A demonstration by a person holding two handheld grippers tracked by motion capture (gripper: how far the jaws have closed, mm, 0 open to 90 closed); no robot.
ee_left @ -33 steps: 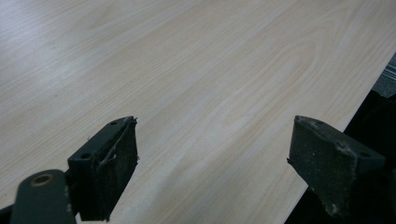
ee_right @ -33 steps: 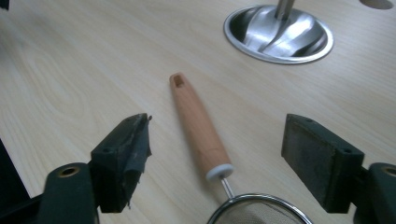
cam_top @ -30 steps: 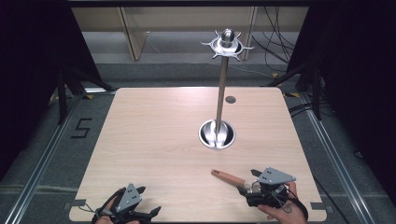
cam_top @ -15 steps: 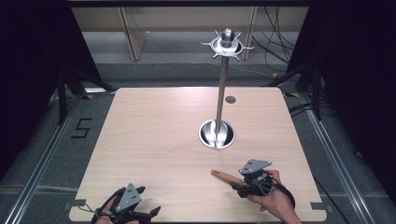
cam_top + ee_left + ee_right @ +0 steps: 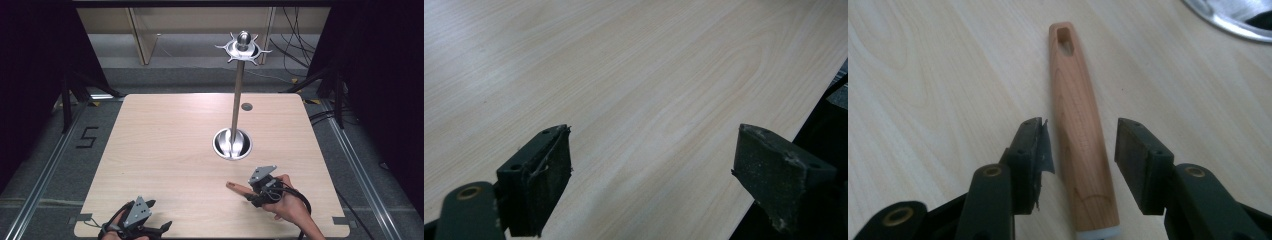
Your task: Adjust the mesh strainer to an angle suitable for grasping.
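Observation:
A wooden handle (image 5: 236, 188) with a slot hole near its far end lies flat on the table's front right part. My right gripper (image 5: 254, 193), held in a hand, sits low over it. In the right gripper view the handle (image 5: 1073, 75) runs between the two pads, with a thin gap on each side. My right gripper (image 5: 1081, 132) has just been closing and its pads do not press the wood. At the table's front left edge, my left gripper (image 5: 150, 221) rests open; its jaws (image 5: 651, 150) stand wide over bare wood.
A metal stand has a round base (image 5: 232, 144), a tall pole (image 5: 237, 95) and a spiked crown top (image 5: 243, 47) at the table's centre right. The base rim (image 5: 1228, 20) shows just beyond the handle. A small dark disc (image 5: 247, 106) sits behind it. The table edge (image 5: 819, 105) is close by.
My right gripper has slid left along the handle, and its jaws have narrowed from wide to close on either side of it. The left gripper has stayed put.

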